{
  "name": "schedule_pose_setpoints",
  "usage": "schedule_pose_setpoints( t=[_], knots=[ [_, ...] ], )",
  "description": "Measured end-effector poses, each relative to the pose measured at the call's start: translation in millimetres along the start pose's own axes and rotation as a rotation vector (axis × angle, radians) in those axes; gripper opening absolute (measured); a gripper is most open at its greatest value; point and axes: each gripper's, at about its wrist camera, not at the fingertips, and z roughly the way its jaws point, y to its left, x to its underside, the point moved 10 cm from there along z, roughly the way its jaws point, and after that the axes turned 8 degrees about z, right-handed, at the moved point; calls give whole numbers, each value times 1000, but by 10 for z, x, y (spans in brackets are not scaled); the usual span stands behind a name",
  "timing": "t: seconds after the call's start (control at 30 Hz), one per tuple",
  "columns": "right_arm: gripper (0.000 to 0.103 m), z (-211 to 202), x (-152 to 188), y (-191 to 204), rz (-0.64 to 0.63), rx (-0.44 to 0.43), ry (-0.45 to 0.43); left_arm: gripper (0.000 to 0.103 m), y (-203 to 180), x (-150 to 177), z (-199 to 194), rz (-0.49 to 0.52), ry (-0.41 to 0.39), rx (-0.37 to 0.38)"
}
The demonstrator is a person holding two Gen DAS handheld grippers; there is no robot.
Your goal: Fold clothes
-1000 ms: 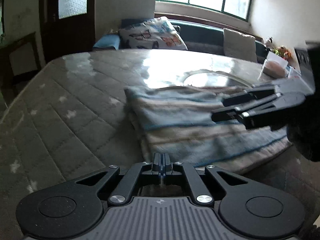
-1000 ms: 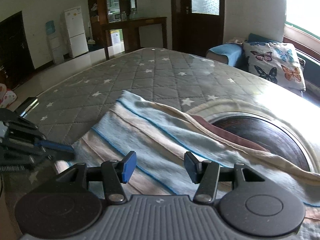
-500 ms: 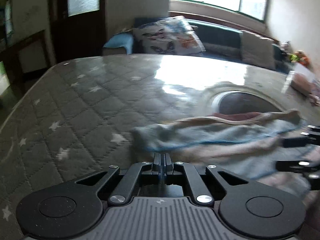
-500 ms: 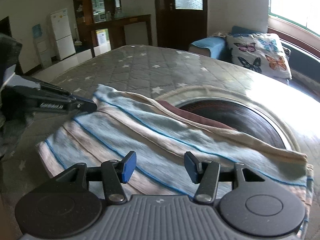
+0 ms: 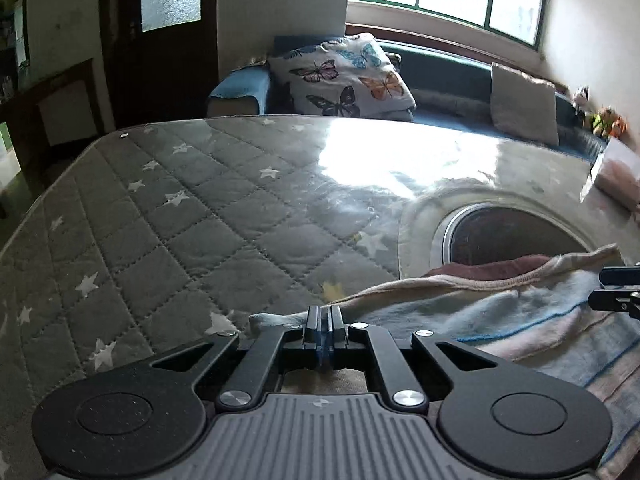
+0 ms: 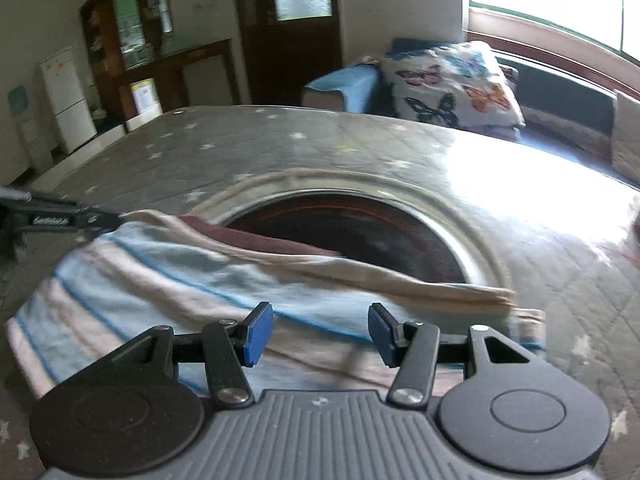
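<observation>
While clamped together on a corner of the striped towel (image 5: 500,320), left gripper (image 5: 324,330) at 6 o'clock. Right gripper (image 6: 314,330) spread apart over towel, round dark opening (image 6: 360,232) at 12 o'clock.

Striped cloth (image 6: 168,280) on quilted table (image 5: 200,216), partly over round opening (image 6: 360,232).

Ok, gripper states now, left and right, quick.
Left gripper: shut, at the corner of the striped towel; an actual pinch cannot be confirmed.
Right gripper: open, holding nothing, over the towel.
</observation>
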Motion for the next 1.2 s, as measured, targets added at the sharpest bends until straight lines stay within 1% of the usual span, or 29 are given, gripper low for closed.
schedule_pose_setpoints(
  t=[0.23,0.3,0.37,0.5,0.53,0.63,0.73,0.9,1.03,1.13,1.2],
  knots=[
    [53,13,-33,-532,59,85,-9,5,-1,22,-18,13,-4,-8],
    [49,1,-46,-601,74,80,-13,5,-5,19,-18,15,-4,-10],
    [49,-12,-62,-644,87,75,-19,5,-6,14,-18,16,-4,-12],
    [48,-3,-79,-630,77,78,-26,5,-16,12,-19,21,-4,-17],
    [45,-6,-80,-642,76,78,-25,6,-16,12,-19,22,-5,-17],
    [43,-47,-85,-689,81,79,-23,6,-13,7,-27,18,-2,-22],
    [43,-165,-89,-678,77,84,-37,6,-31,9,-69,22,-2,-26],
    [43,-431,16,-612,47,78,-38,7,-132,74,-288,41,-20,-11],
    [43,-638,227,-470,13,52,-17,8,-227,246,-463,58,-17,-8],
    [43,-761,394,-348,0,24,-6,14,-288,392,-595,67,-16,-8],
    [42,-831,497,-278,-4,7,-3,15,-309,488,-666,66,-16,-10]
  ],
)
